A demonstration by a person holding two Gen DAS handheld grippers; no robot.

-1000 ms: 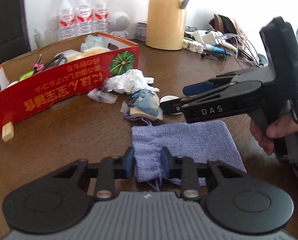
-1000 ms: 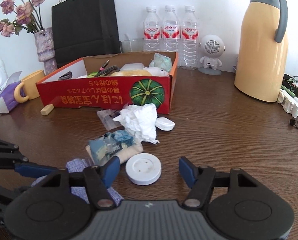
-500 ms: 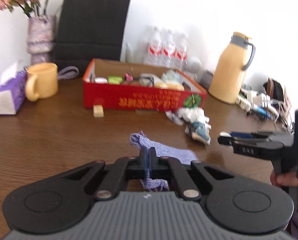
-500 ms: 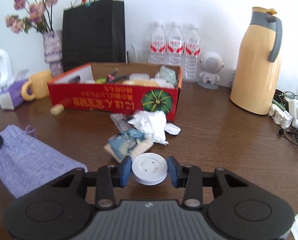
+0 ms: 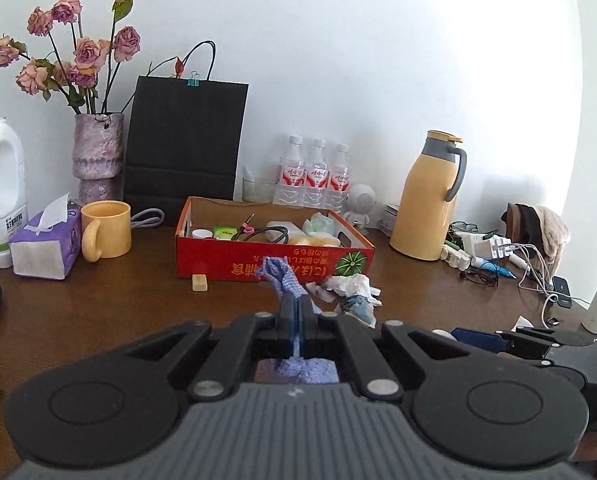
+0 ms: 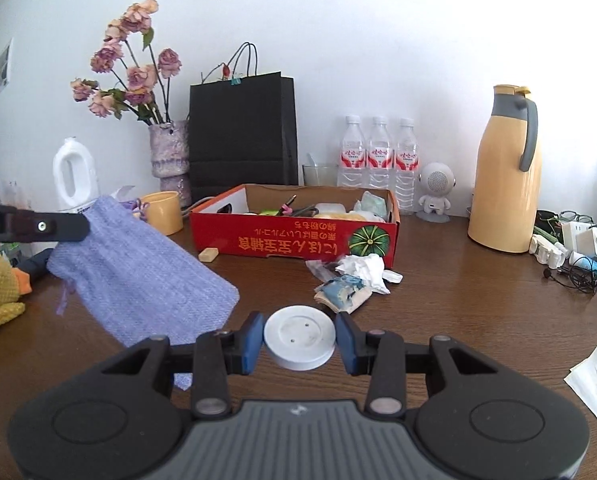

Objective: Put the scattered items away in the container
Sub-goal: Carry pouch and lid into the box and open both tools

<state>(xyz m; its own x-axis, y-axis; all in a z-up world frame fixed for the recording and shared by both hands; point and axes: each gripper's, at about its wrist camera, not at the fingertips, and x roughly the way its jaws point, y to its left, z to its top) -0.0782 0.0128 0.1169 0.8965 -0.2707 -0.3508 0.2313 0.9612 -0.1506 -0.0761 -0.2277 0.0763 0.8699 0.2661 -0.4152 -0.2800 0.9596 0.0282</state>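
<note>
Lavender woven drawstring pouch [image 6: 138,268]: now lifted off the brown wooden surface [image 6: 458,300], pinched in the clenched left hand-held gripper [image 5: 296,314]; a second ago it lay flat. White round plastic disc [image 6: 299,336]: right hand-held gripper [image 6: 300,342] has closed onto its edges. Red cardboard box [image 6: 298,240] sits at 12 o'clock, so both items appear ready for transfer. Crumpled tissue [image 6: 364,270] remains.

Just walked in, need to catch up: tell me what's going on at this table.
A person is tidying clutter into the red box. The left gripper is shut on a lilac cloth pouch, held off the table. The right gripper is shut on a white round disc. Tissue and wrappers lie in front of the box.
</note>
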